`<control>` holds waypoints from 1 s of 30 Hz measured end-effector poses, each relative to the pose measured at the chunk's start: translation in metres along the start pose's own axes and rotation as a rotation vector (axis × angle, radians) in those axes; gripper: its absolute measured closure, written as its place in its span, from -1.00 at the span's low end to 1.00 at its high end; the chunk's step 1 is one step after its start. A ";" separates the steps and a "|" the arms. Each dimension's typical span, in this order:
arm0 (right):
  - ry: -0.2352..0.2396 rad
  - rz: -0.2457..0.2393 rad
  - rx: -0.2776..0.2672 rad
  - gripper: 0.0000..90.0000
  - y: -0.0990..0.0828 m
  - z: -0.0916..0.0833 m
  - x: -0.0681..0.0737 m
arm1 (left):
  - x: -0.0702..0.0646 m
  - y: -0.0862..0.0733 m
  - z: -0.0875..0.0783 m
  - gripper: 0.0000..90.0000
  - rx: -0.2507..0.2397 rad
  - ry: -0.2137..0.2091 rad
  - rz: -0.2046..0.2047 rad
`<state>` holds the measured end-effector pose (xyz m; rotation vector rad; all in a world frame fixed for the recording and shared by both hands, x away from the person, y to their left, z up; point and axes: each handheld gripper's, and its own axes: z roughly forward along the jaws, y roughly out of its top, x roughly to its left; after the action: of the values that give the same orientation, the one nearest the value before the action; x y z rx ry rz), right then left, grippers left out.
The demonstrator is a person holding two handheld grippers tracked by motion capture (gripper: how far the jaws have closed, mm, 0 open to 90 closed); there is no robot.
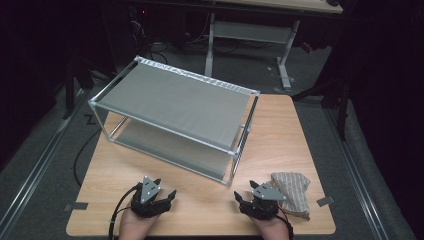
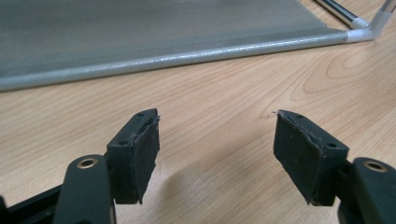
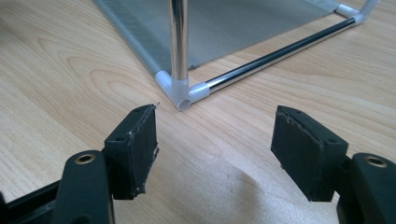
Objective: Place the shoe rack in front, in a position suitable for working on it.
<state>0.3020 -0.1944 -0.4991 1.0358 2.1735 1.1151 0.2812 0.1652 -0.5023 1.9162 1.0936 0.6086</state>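
A light wood-grain desk [image 1: 280, 130] stands on grey carpet in a dim room, its top bare of marks apart from the grain. A second desk on white legs [image 1: 285, 55] stands behind it, with cables on the floor beneath; what lies beyond is too dark to make out. Small grey tape tabs [image 1: 326, 201] mark the floor by the desk's near corners.

A rack [image 1: 175, 100] with two grey fabric shelves, chrome tubes and white corner joints takes up the far left part of the desk, set at an angle to the edges. A beige folded cloth [image 1: 292, 187] lies by the near right corner.

The left gripper [image 1: 161, 194] rests at the near edge, jaws wide open over bare wood, with the rack's lower shelf ahead of it. The right gripper [image 1: 250, 196] sits at the near edge just left of the cloth, jaws wide open with nothing between them, facing the rack's near corner joint [image 3: 180, 91].
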 end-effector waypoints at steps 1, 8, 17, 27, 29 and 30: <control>0.004 0.001 -0.003 -0.30 0.000 0.000 0.000 | 0.000 0.001 -0.001 -0.30 -0.007 -0.007 -0.002; 0.028 0.031 0.005 -0.30 0.000 0.000 -0.003 | 0.002 0.003 -0.008 -0.30 -0.033 0.000 -0.002; 0.024 0.020 -0.011 -0.30 0.000 0.000 -0.003 | 0.007 0.002 -0.019 -0.30 -0.048 -0.001 -0.025; 0.002 0.042 -0.085 -0.36 0.004 -0.008 -0.005 | 0.017 0.002 -0.022 -0.30 -0.083 -0.036 -0.041; 0.019 0.045 -0.094 -0.39 0.007 -0.010 -0.004 | 0.017 0.004 -0.024 -0.30 -0.099 -0.043 -0.046; 0.030 0.047 -0.101 -0.39 0.009 -0.012 -0.003 | 0.016 0.003 -0.026 -0.30 -0.111 -0.059 -0.056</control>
<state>0.2997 -0.1987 -0.4847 1.0367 2.1022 1.2564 0.2724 0.1892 -0.4856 1.7920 1.0507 0.5662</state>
